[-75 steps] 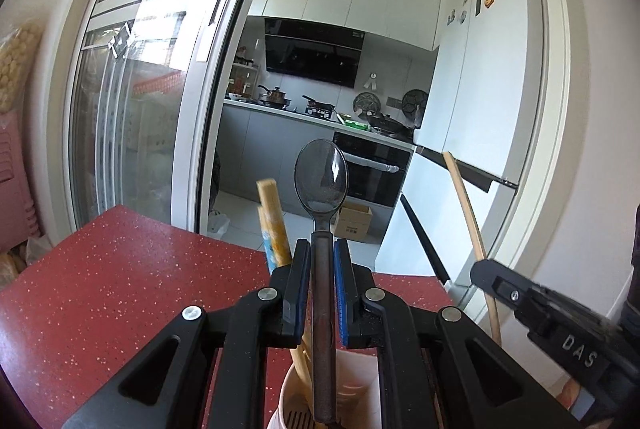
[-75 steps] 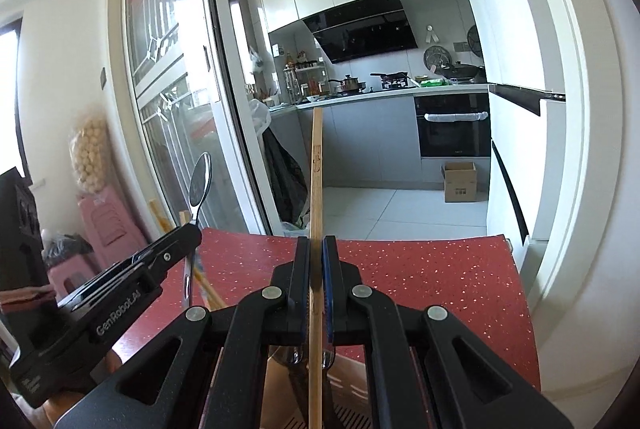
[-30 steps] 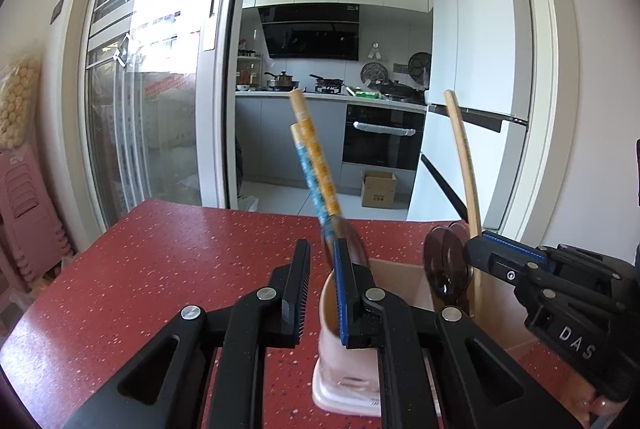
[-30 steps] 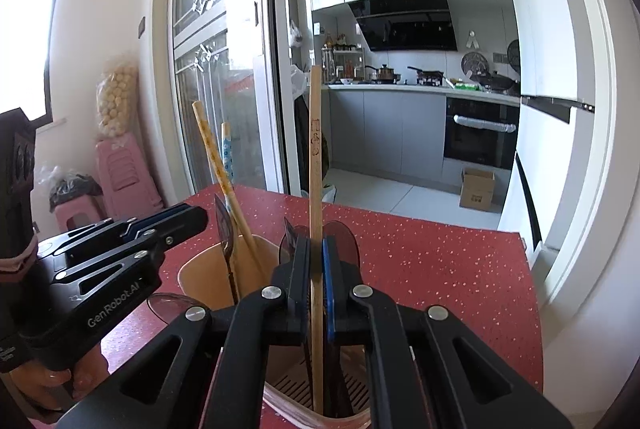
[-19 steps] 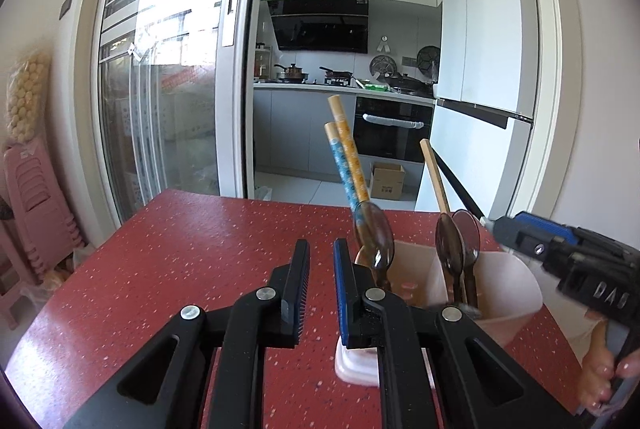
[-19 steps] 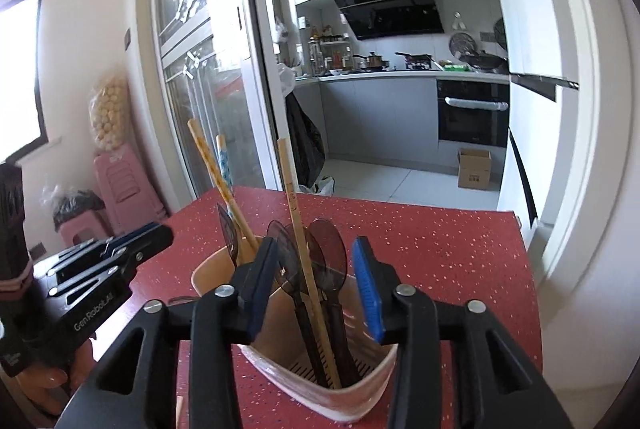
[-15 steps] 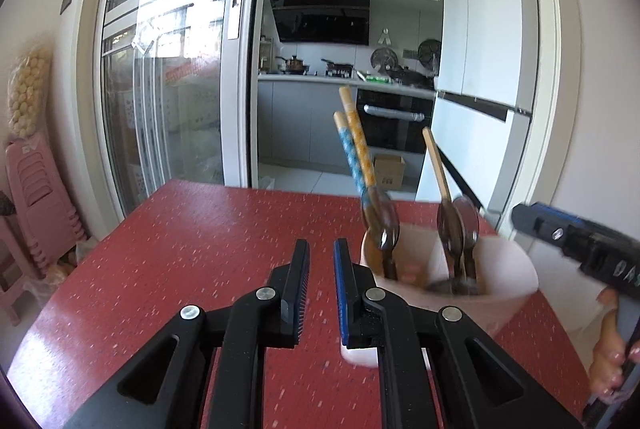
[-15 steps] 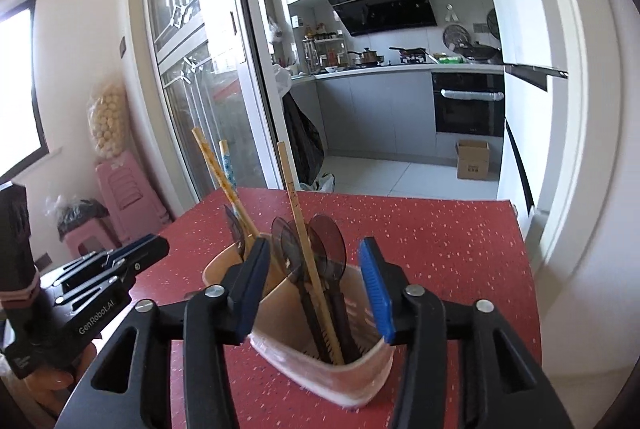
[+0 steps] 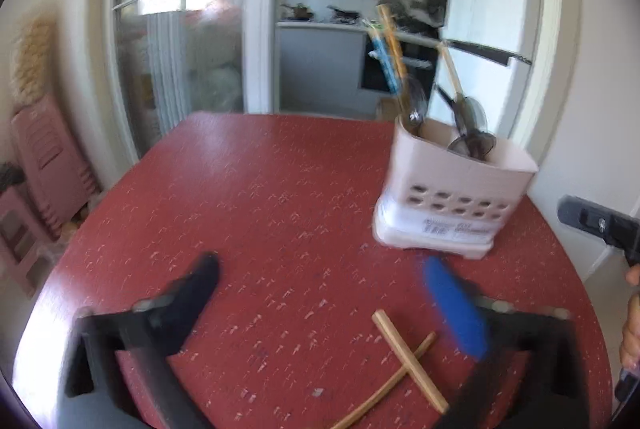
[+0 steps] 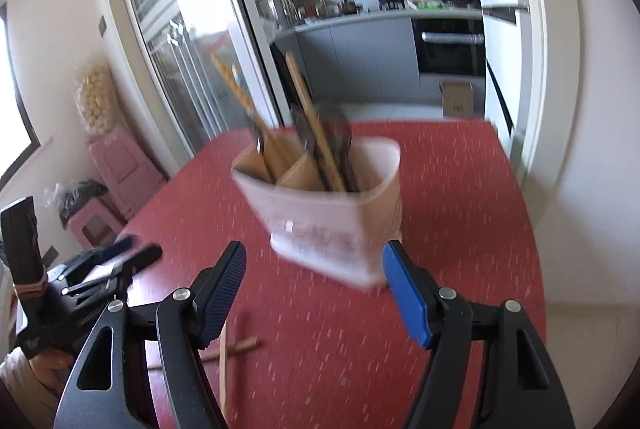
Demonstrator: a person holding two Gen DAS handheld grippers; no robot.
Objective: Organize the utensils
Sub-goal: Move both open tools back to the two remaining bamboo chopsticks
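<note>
A pale pink utensil holder (image 9: 452,197) stands on the red speckled table (image 9: 260,189); it also shows in the right wrist view (image 10: 332,221). It holds several chopsticks (image 9: 390,53) and dark spoons (image 9: 472,145). Two wooden chopsticks (image 9: 404,357) lie crossed on the table near my left gripper (image 9: 320,293), which is wide open and empty. My right gripper (image 10: 314,285) is wide open and empty, pulled back from the holder. The crossed chopsticks also show in the right wrist view (image 10: 228,349).
The table's right edge (image 10: 528,213) meets a white wall and doorframe. Pink stools (image 9: 40,165) stand to the left of the table. A kitchen lies behind the glass sliding door (image 9: 176,29). The left gripper shows in the right wrist view (image 10: 116,261).
Both grippers have opened wide and pulled back from the holder, tilting down toward the table. The spoon and chopstick they released stand in the holder. Two crossed chopsticks have come into view.
</note>
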